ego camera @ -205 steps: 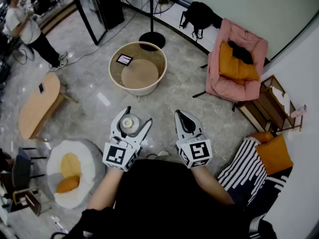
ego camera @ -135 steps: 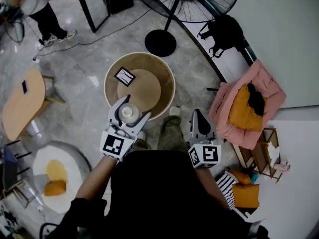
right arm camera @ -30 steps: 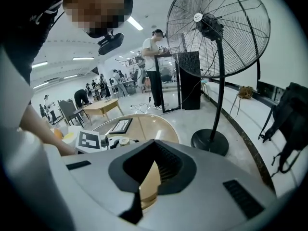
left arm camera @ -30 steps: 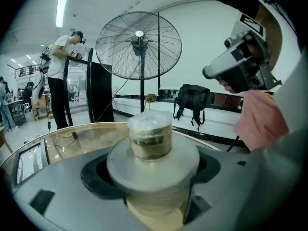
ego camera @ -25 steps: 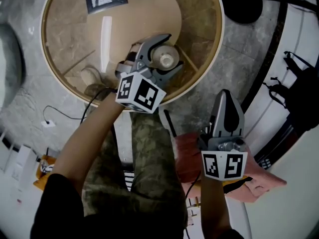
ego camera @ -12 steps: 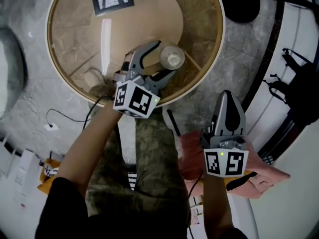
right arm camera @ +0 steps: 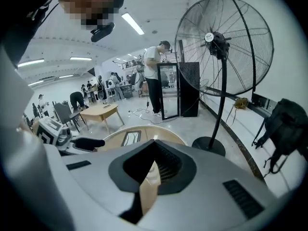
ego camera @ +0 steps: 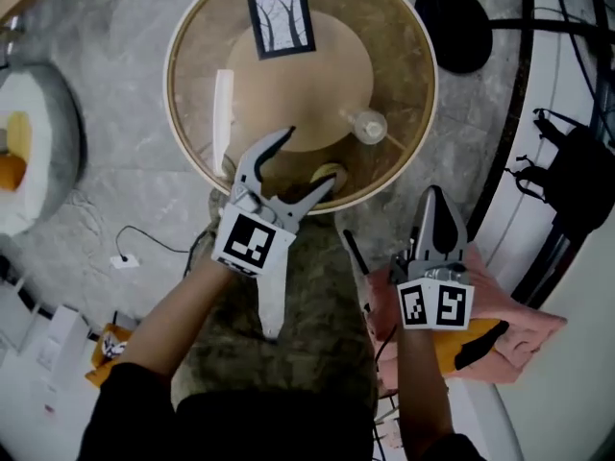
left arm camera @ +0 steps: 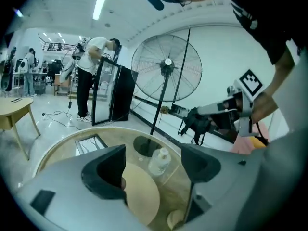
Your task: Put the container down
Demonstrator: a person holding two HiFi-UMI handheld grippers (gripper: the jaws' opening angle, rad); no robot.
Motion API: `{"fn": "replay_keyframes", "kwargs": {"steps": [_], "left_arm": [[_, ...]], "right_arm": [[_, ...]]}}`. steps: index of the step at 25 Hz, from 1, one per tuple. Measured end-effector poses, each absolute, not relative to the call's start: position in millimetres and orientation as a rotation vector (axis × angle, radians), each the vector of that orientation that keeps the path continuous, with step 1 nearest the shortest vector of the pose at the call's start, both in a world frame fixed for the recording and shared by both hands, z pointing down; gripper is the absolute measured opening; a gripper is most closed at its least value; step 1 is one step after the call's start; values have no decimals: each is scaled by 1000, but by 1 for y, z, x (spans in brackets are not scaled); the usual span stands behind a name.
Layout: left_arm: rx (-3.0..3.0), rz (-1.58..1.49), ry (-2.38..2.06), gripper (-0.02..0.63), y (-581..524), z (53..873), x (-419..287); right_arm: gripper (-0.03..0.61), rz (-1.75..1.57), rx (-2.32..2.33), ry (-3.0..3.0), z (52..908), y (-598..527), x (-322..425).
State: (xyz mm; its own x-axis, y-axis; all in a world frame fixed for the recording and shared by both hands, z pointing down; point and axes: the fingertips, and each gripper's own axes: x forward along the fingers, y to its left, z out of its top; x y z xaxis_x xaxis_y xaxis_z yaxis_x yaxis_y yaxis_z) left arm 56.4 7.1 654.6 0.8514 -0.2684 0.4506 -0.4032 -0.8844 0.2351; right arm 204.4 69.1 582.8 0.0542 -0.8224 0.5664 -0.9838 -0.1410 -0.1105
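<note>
Only container (ego camera: 369,126) and card (ego camera: 282,19) obstruct the table (ego camera: 399,46).

Clear container (ego camera: 369,126) with a whitish cap on a glass table (ego camera: 197,84) rimmed in tan; the card (ego camera: 282,19) at its far edge shows black trees on white, black-bordered

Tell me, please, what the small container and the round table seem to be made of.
Container: clear, glossy plastic or glass, since the table shows through it; pale cap. Table: transparent glass top, judging by the light reflection and the base seen through it; rim looks like light wood.
</note>
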Motion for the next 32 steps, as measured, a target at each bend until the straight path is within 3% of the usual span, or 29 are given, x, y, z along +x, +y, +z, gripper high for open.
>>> {"fn": "replay_keyframes", "kwargs": {"steps": [6,8,10,15,21,32], "left_arm": [[2578,343,-618,340,0,501,-13],[2548,344,-641,270,7,447,-37],[2573,346,-675,157,5,395,-59],[2690,205,-749,42,-23,270,-111],[2772,89,-883,21,-52,167,-158],[2817,19,-916,21,-50,135,-153]], "right_arm": [[21,635,2099,-1813,463,59,155],[21,630,2114,-1807,418,67,140],[21,603,2129,-1831,376,67,125],[21,478,2155,-1868,286,60,90],[21,285,2225,-1921,178,45,69],[21,168,2325,-1943,118,54,76]]}}
